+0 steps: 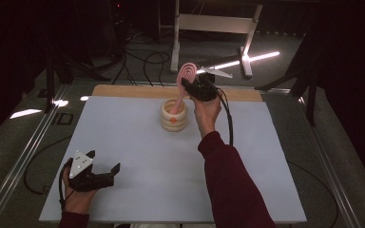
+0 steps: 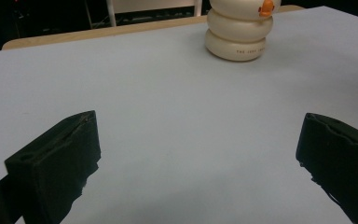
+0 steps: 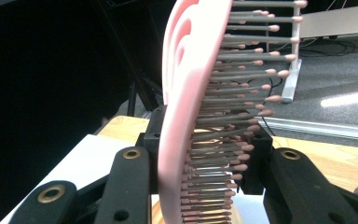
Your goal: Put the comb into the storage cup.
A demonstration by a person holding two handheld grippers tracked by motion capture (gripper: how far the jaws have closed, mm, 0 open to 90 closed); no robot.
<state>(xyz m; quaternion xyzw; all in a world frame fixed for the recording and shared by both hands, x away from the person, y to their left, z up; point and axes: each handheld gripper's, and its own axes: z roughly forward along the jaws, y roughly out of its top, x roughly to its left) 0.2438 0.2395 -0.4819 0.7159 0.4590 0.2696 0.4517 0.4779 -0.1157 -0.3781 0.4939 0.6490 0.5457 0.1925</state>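
High view first: we've got a pale grey-white worktop (image 1: 138, 142) with a strip of bare wood along its far edge. Sitting near the middle of that far edge is a cream, ribbed, stacked-ring style holder (image 1: 174, 115) with a little orange blob on its front. Sticking up out of it at a tilt is a pink plastic hairbrush (image 1: 184, 84), handle end down in the holder and the oval head up in the air, leaning toward the far right.

Our right hand-held gripper (image 1: 195, 85) is up at the brush head, just right of the holder, and it's clamped on the hairbrush. In the right gripper view you can see it pretty clearly: the pink brush (image 3: 186, 116) runs edge-on between the two black jaws, grey bristles with pink tips poking off to the right, and the jaw pads press against it on both sides. The dark red sleeve (image 1: 230, 185) comes in from the near edge.

Our left hand-held gripper (image 1: 105, 166) sits low near the near left corner of the worktop, well apart from everything else. Its jaws are spread wide with nothing between them. The left gripper view looks across the bare worktop toward the cream holder (image 2: 238, 35).
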